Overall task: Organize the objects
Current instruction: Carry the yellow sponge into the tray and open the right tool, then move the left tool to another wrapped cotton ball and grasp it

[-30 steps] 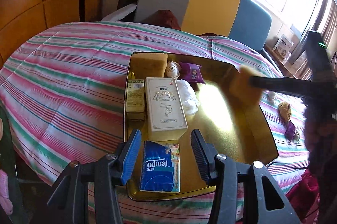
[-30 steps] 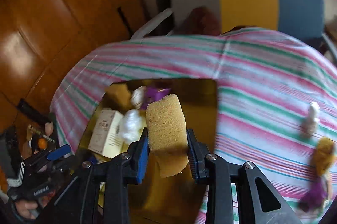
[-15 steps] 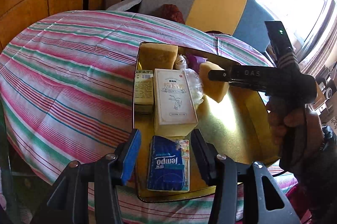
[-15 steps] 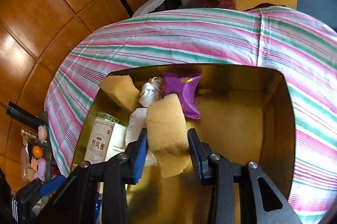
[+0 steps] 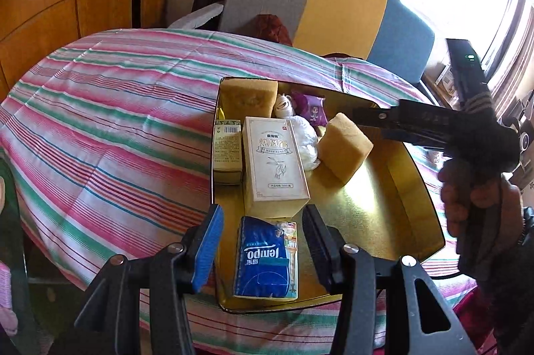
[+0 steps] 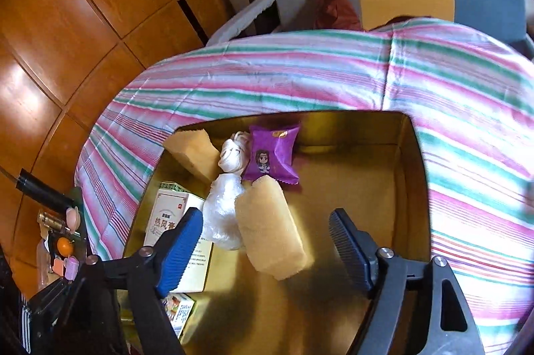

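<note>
So the right gripper [image 6: 267,241] has just been opening, jaws now spread wide with the yellow sponge [image 6: 270,231] loose between them, sitting in the gold tray [image 6: 414,188]. Looks light and squishy, probably grippy; I'd pinch its long flat sides. Left gripper [image 5: 263,241] hangs half-open, its pads either side of the blue tissue pack [image 5: 265,258] without touching it.

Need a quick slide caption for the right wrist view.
Right claw, jaws just opened, releases yellow sponge into the gold tray.

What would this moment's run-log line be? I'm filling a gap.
right tongs: just opened, sponge released | sponge: in gold tray, beside plastic wad | left tongs: open over tissue pack
</note>
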A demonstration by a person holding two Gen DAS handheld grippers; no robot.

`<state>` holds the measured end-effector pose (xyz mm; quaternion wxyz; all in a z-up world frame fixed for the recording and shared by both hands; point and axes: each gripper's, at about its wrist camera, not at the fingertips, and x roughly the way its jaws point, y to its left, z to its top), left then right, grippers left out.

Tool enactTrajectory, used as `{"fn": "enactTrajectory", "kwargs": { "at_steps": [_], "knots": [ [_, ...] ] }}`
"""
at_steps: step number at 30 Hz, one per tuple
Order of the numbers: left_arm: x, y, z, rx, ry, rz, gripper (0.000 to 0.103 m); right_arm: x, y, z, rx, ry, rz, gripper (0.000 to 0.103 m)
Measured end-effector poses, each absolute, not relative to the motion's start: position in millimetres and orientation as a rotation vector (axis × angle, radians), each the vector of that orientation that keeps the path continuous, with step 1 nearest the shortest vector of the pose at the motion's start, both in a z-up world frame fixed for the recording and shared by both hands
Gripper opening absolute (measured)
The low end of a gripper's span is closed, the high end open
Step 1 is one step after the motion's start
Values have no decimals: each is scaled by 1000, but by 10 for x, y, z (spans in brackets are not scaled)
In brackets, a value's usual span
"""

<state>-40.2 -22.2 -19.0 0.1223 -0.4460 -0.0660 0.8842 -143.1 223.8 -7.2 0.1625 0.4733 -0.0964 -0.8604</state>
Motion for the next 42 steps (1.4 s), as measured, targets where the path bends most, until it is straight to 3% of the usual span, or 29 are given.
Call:
{"fn": "enactTrajectory", "kwargs": {
  "at_steps": [8,23,27,38,42],
  "knots": [
    [-330,-172,-144,-1283,-156,2582,49,-1042,2528,174,1268,-265,-2511,91],
    [-197,76,-82,-1255,-70,2552,50,-467,3432,190,1302,-312,-2650,100],
    [-158,182,-55,-1236,-17,2551,54,-357,3769,179,1337,-328,-2708,103],
    [-116,630,44,-1165,160,2506,54,51,5020,264,1300,-578,-3092,103],
    [-103,850,58,-1147,217,2462,55,236,5444,140,1254,-840,-3178,103]
  ]
}}
